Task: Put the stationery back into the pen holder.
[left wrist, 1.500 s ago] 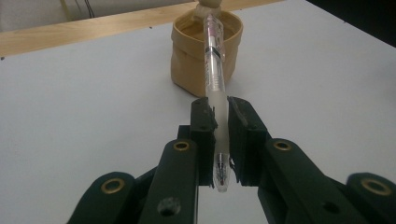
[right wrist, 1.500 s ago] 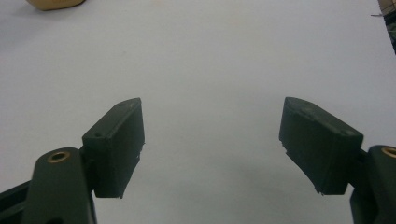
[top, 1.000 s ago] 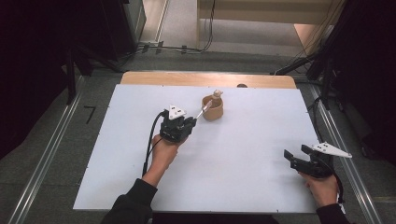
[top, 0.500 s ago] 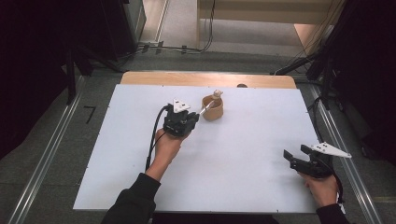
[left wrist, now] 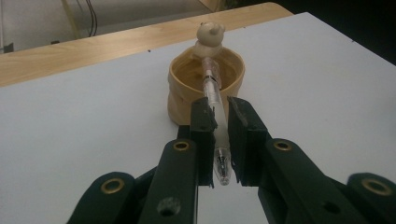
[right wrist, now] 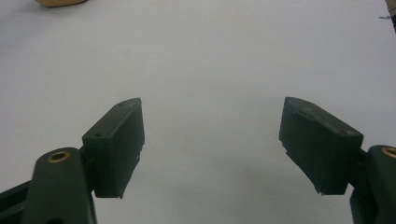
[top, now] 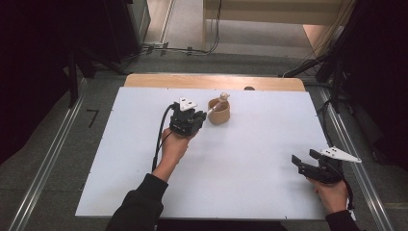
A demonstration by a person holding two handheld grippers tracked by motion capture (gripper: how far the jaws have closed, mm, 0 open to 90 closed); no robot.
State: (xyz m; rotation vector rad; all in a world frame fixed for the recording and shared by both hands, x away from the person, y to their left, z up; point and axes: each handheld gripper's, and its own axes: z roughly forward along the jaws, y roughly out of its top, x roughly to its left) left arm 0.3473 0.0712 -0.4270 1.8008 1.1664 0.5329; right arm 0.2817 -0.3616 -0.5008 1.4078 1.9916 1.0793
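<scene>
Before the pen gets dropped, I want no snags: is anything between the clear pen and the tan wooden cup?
Nothing visible. The left gripper clamps the clear pen with a bear-shaped cap, whose capped end already lies over the tan wooden cup, which looks empty.

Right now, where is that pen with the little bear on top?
The pen is clamped in the left gripper, its bear end resting over the wooden cup near the table's far edge.

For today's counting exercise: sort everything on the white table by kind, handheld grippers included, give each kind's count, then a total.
Pens: 1, a clear pen with a bear-shaped top, clamped in the left gripper
Cups: 1, a tan cup
Grippers: 2, the left gripper and the right gripper, open and empty
Total: 4
</scene>
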